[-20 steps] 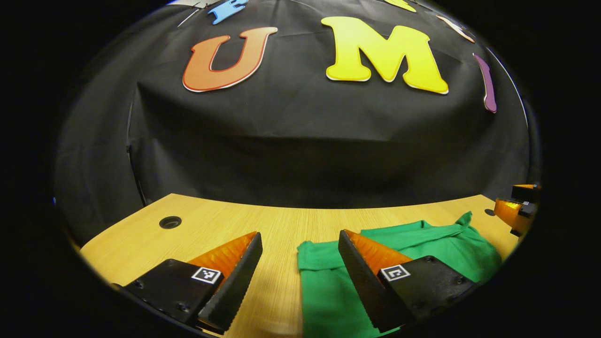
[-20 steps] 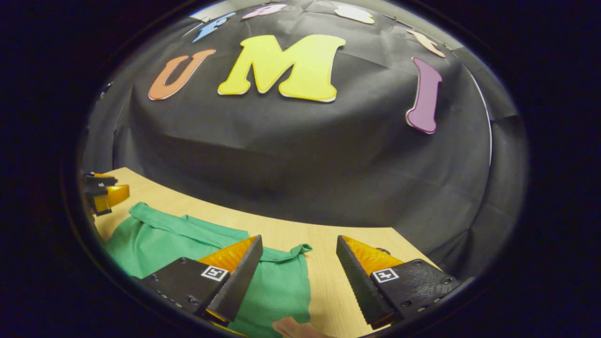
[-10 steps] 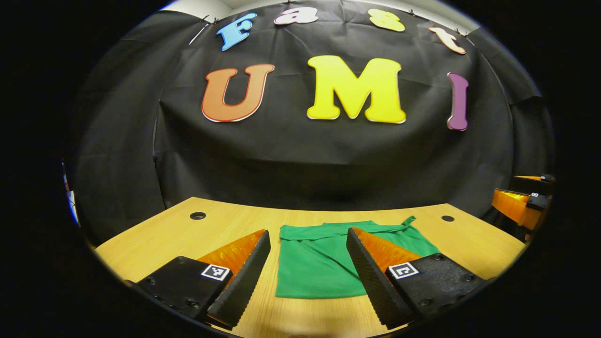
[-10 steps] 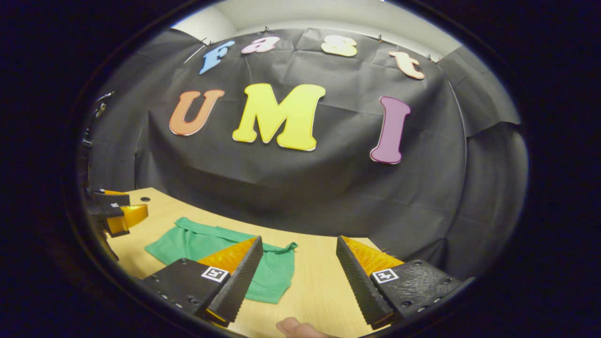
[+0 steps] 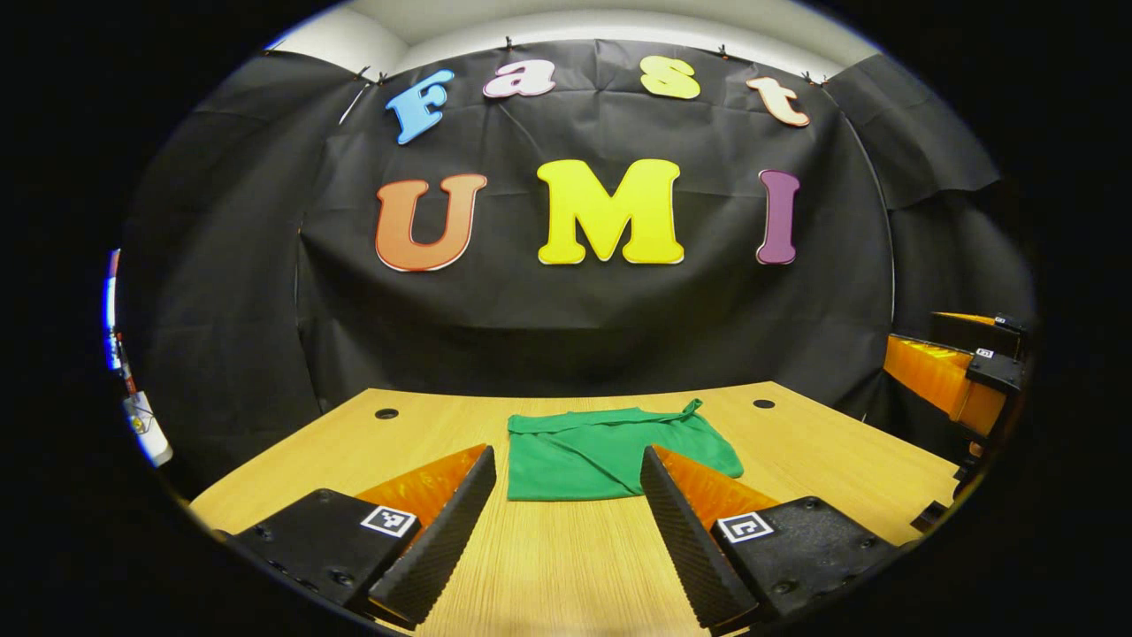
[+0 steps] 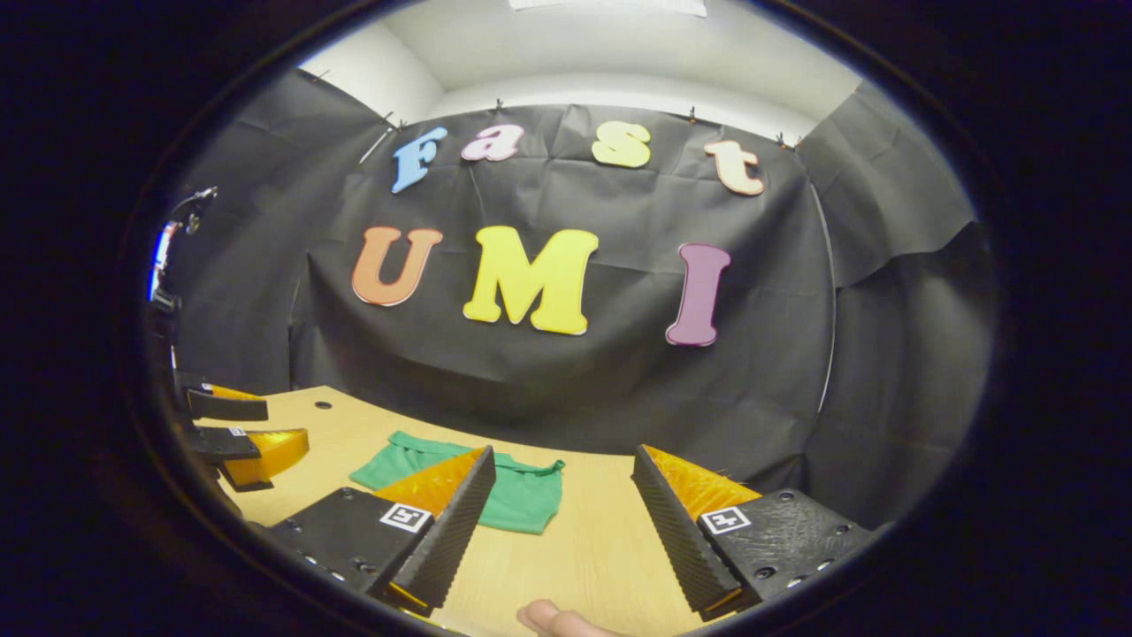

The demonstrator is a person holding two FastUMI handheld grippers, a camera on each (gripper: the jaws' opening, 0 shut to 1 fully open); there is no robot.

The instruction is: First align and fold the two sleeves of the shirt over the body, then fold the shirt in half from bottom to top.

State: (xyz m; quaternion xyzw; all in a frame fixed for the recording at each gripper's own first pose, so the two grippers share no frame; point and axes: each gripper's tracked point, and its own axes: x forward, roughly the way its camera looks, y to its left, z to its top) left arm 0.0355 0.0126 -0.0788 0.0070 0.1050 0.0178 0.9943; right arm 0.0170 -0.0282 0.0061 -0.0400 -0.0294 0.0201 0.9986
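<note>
Lying flat on the wooden table [image 5: 566,566], the green shirt [image 5: 610,447] is a compact folded rectangle near the table's far edge, in front of the black booth wall [image 5: 584,327]. In the left gripper view the left gripper [image 5: 566,495] hangs above the near part of the table with its two fingers spread wide, nothing between them; the shirt sits beyond the fingertips, apart from them. The right gripper [image 5: 955,372] appears at the right edge of that view, off the table's side. In the right gripper view the right gripper [image 6: 562,491] is likewise spread and empty, with the shirt [image 6: 522,495] partly hidden behind its left finger. A fingertip of the person's hand [image 6: 553,617] shows at the bottom edge. The left gripper [image 6: 243,433] appears at the left, fingers apart, above the table [image 6: 584,548].
</note>
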